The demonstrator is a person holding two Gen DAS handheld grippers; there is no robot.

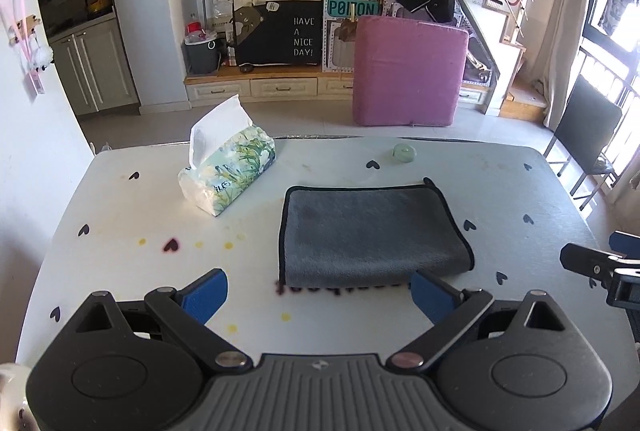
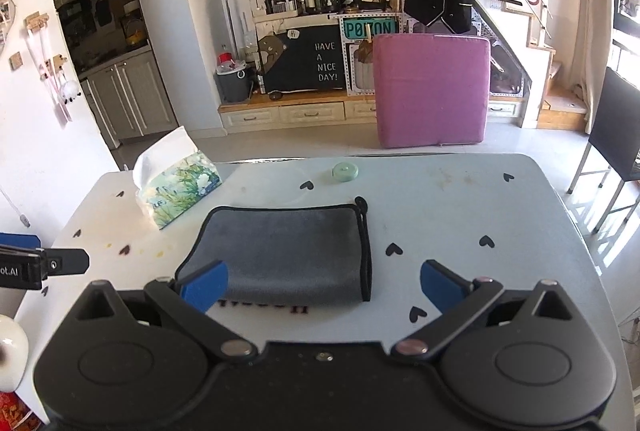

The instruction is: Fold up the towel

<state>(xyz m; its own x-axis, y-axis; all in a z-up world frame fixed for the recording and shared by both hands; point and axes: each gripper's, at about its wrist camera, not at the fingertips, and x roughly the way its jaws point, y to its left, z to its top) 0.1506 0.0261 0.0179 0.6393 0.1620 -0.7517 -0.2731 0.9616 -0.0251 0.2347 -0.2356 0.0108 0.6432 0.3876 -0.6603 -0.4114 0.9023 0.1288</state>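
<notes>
A grey towel with black trim point(image 1: 370, 233) lies folded flat on the white table point(image 1: 120, 263); it also shows in the right wrist view point(image 2: 280, 251). My left gripper point(image 1: 320, 295) is open and empty, just in front of the towel's near edge, its right fingertip point(image 1: 434, 295) by the near right corner. My right gripper point(image 2: 324, 287) is open and empty, its left fingertip point(image 2: 204, 285) over the towel's near left corner. Each gripper's tip shows at the edge of the other's view.
A tissue pack point(image 1: 228, 171) stands at the back left of the table, and a small green round thing point(image 1: 404, 153) at the back. A black chair point(image 1: 588, 135) stands at the right, and a pink cushion point(image 1: 410, 71) on the floor beyond.
</notes>
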